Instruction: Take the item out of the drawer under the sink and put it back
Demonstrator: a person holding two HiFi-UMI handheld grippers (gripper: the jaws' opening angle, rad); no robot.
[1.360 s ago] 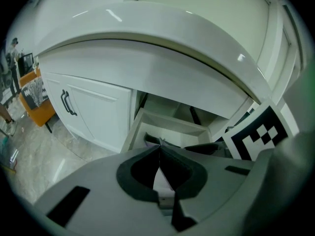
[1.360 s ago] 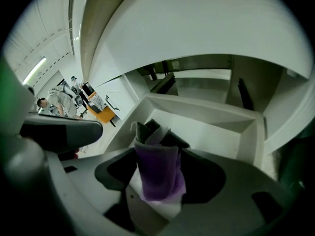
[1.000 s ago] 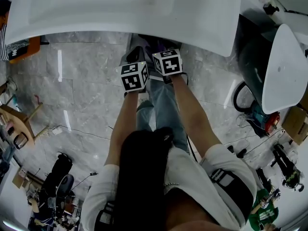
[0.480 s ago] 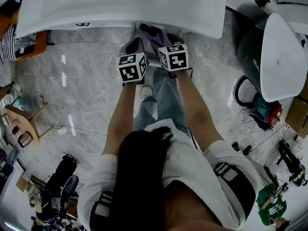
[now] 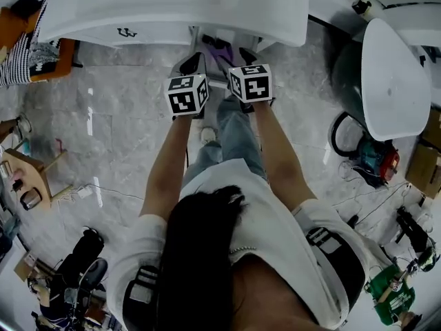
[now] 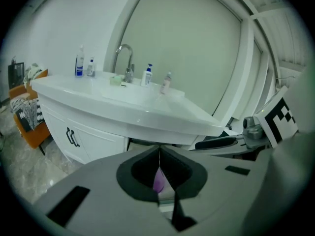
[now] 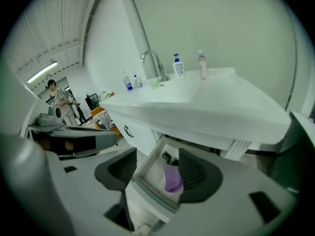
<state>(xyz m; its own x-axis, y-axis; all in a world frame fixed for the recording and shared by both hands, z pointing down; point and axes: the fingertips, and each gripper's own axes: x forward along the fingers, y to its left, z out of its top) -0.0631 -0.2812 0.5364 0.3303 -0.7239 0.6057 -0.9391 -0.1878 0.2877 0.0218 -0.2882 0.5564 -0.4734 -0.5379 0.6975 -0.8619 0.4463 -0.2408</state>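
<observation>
The white sink vanity fills the top of the head view, with its drawer pulled out under the rim. A purple item lies inside the drawer, also visible as the purple item in the right gripper view. My left gripper hovers just before the drawer, its jaws shut and empty. Beside it, my right gripper stands open above the drawer. Its jaws have just been closing a little, with nothing between them.
Several bottles and a faucet stand on the sink top. A cabinet door with a dark handle is left of the drawer. An orange chair with striped cloth stands at the left, a white oval tub at the right, and cables and tools lie on the marble floor.
Both grippers have risen together in front of the vanity. The cabinet front with its handle has come into the head view, and the drawer with the purple item shows more.
</observation>
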